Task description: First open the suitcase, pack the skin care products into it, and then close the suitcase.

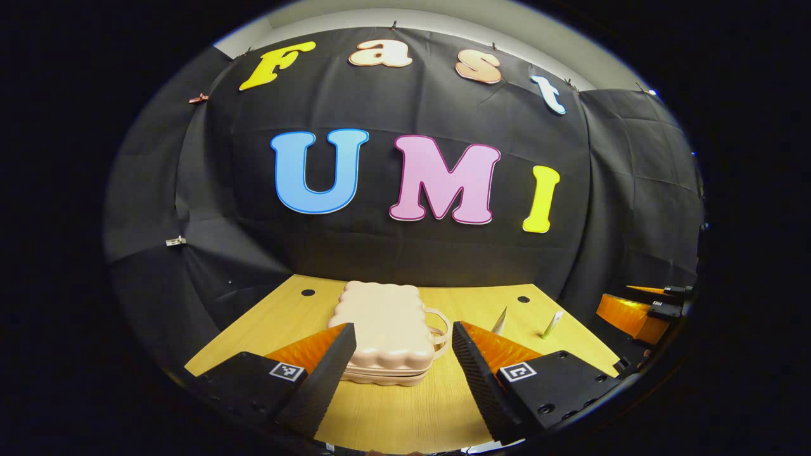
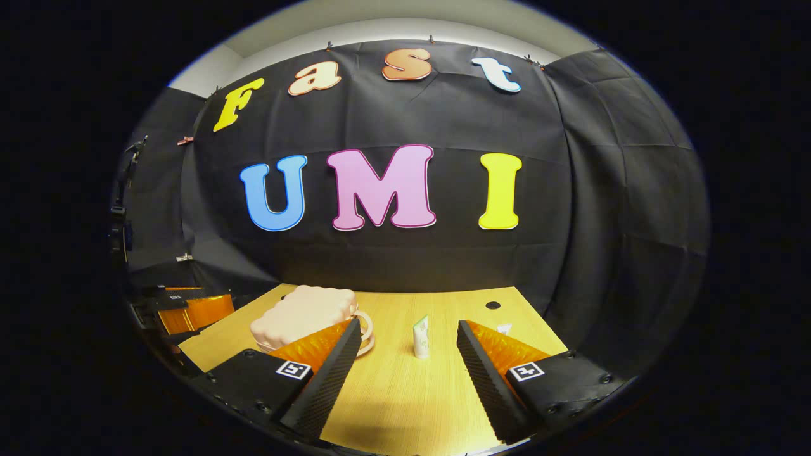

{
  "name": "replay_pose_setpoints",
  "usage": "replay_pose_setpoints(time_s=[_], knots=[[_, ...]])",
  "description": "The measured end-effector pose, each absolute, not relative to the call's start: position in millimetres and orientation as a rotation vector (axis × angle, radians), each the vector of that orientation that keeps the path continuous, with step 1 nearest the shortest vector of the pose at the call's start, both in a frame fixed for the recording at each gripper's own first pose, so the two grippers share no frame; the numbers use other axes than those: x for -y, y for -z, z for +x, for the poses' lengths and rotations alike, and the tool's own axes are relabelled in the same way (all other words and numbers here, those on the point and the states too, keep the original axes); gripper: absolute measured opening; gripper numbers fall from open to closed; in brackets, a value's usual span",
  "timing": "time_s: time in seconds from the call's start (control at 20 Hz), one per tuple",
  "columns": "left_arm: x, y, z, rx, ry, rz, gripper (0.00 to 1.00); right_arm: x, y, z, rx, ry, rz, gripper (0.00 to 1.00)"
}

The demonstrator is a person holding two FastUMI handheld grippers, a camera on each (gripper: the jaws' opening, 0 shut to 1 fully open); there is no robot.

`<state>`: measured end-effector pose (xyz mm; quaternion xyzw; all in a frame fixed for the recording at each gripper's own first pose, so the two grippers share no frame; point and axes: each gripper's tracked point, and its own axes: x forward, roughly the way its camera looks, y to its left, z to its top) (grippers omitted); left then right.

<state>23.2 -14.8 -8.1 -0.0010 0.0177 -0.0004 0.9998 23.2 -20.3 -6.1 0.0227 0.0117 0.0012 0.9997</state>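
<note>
Suitcase (image 1: 386, 332), pink with scalloped edges, lay shut and flat on the bench (image 1: 405, 411), handle toward the tubes, likely so its lid could be lifted first. Left claw (image 1: 400, 361) was spread wide, empty, straddling it from just short. Right claw (image 2: 405, 370) was likewise agape, the skincare tube (image 2: 421, 337) upright ahead between its fingers, the suitcase off to its left.

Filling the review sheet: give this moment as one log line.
stage: start | pale pink scalloped plastic suitcase: closed | white skincare tube: upright on wooden table | left tool: open | right tool: open
</note>
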Motion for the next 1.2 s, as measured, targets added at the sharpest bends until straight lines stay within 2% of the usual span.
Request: replay_pose_setpoints(time_s=[0.25,0.65,0.75,0.9,0.95,1.0,1.1,1.2], knots=[[35,7,60,-0.055,0.035,0.0,0.96,40,7,42,-0.029,0.017,0.035,0.97],[95,35,178,-0.175,0.108,0.041,0.96,74,18,95,-0.048,0.013,0.016,0.96],[113,53,213,-0.226,0.128,0.042,0.96,80,28,106,-0.072,0.001,0.003,0.96],[138,113,284,-0.377,0.127,0.036,0.96,90,57,125,-0.143,-0.022,0.012,0.96],[139,126,297,-0.407,0.116,0.04,0.92,92,63,127,-0.157,-0.026,0.009,0.96],[139,140,309,-0.44,0.103,0.048,0.96,94,67,131,-0.166,-0.027,0.005,0.97],[137,168,331,-0.505,0.069,0.065,0.96,99,74,136,-0.18,-0.029,-0.003,0.97],[133,179,341,-0.534,0.036,0.085,0.87,104,78,140,-0.19,-0.024,-0.003,0.97]])
